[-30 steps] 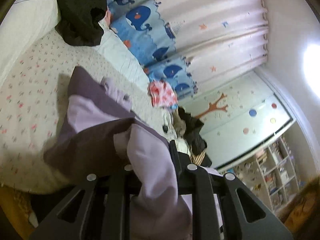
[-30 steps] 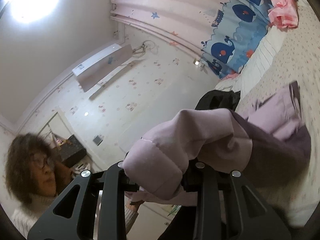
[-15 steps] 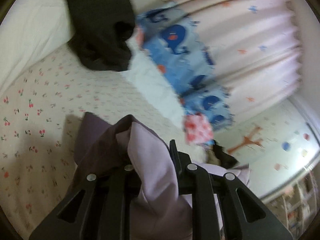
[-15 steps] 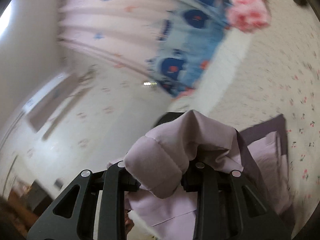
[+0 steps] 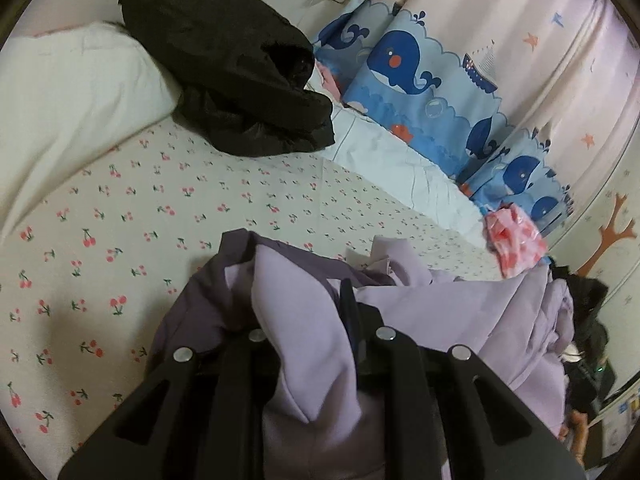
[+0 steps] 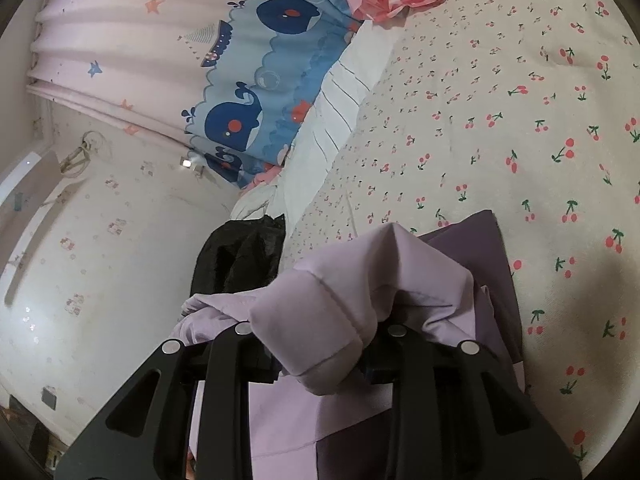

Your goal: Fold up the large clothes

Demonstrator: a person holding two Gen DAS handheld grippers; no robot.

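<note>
While both tongs were clenched on the lilac garment, most of its cloth lay bunched on the bed just ahead of them. The left tongs gripped a thick fold that rose between their black fingers and hid the tips. The right tongs pinched a padded, stitched edge of the same lilac garment, which draped over the pads so that they could not be seen. A darker purple panel of it spread to the right of the right tongs, flat on the cherry-print sheet.

Well ahead of the left tongs, a black jacket lay heaped against a white pillow at the far side of the bed. Ahead and to the right, a pink checked cloth sat at the bed's edge, beside a whale-print curtain that hung along the wall. Further right of the left tongs, dark clothing was piled past the lilac cloth. From the right wrist view, the black jacket showed just beyond the left finger, partly hidden behind the held fold.
</note>
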